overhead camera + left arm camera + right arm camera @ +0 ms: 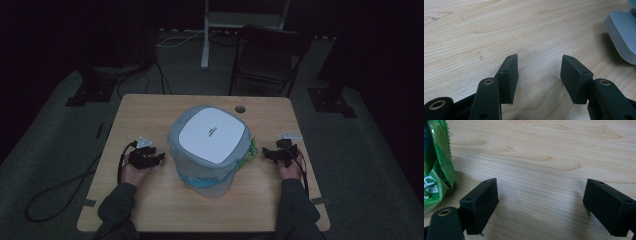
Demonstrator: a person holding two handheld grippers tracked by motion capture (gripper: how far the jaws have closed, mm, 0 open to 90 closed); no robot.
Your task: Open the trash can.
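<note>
Item, pedal bin, lid down, mid-table with a green wrapper at its right: we rest the left gripper and right gripper either side, jaws wide and empty, likely about to reach in.

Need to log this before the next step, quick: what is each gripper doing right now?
Left gripper: open, nothing between its fingers, over bare table.
Right gripper: open, holding nothing; a green packet lies off to one side.
</note>
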